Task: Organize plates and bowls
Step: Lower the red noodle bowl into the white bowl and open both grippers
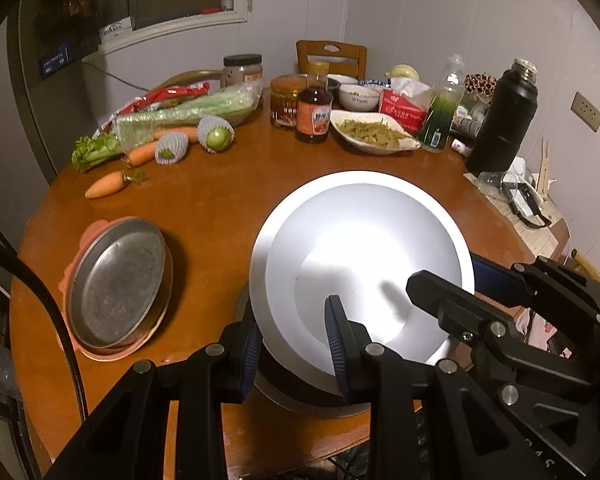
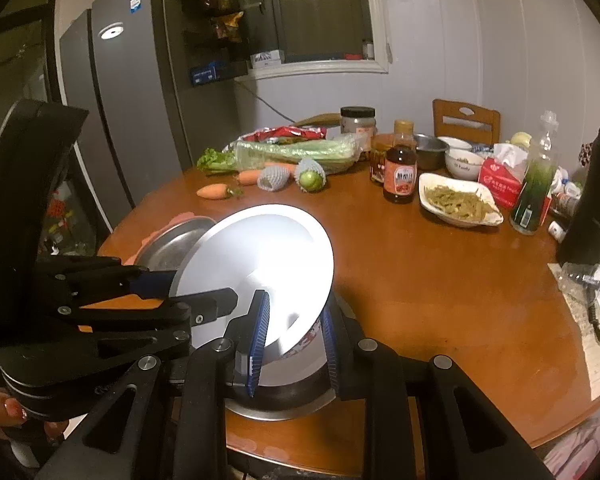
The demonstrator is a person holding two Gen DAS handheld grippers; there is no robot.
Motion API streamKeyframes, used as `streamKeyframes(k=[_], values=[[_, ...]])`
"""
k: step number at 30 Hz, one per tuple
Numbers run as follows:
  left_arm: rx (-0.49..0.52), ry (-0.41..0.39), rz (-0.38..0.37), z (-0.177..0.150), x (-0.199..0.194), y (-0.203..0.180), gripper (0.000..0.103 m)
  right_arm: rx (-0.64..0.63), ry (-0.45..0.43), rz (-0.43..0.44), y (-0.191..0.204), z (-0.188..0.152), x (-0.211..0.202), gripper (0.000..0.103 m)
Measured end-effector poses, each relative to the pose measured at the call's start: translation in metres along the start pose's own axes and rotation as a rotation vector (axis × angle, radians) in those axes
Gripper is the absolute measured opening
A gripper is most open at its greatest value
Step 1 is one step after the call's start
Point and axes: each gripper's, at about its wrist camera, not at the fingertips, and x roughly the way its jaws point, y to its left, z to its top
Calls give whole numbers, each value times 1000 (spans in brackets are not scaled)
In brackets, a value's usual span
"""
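Dim, warm indoor light leaves the room murky, while overhead glare blows out the white plate (image 1: 360, 256) to a featureless patch. Fisheye distortion bends the worktop (image 1: 220, 200) edges, and dark vignetting fills every corner.

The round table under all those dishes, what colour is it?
Reddish-brown wood table, clearest in the right wrist view.

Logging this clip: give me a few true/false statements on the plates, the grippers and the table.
1. Both grippers grip the white plate. True: left gripper and right gripper each straddle its rim.
2. The metal pan sits on a pink plate. True.
3. The white plate lies flat on the table. False: it is tilted over a dark dish.
4. The carrots lie on the metal pan. False: they lie on the table.
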Motion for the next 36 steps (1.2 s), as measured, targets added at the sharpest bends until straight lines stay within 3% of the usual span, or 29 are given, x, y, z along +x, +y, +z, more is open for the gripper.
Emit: streamKeyframes(k=[11, 21, 28, 32, 36], values=[[-13, 53, 6, -8, 29, 7, 30, 14, 66, 13, -7, -12, 30, 28], [-1, 36, 28, -8, 32, 8, 30, 23, 114, 21, -10, -20, 51, 29], [1, 37, 37, -9, 33, 9, 31, 27, 129, 13, -12, -22, 55, 30], [-1, 25, 38, -9, 30, 10, 31, 34, 124, 4, -13, -21, 53, 37], [-1, 16, 41, -9, 24, 11, 35, 43, 90, 2, -14, -17, 44, 39]])
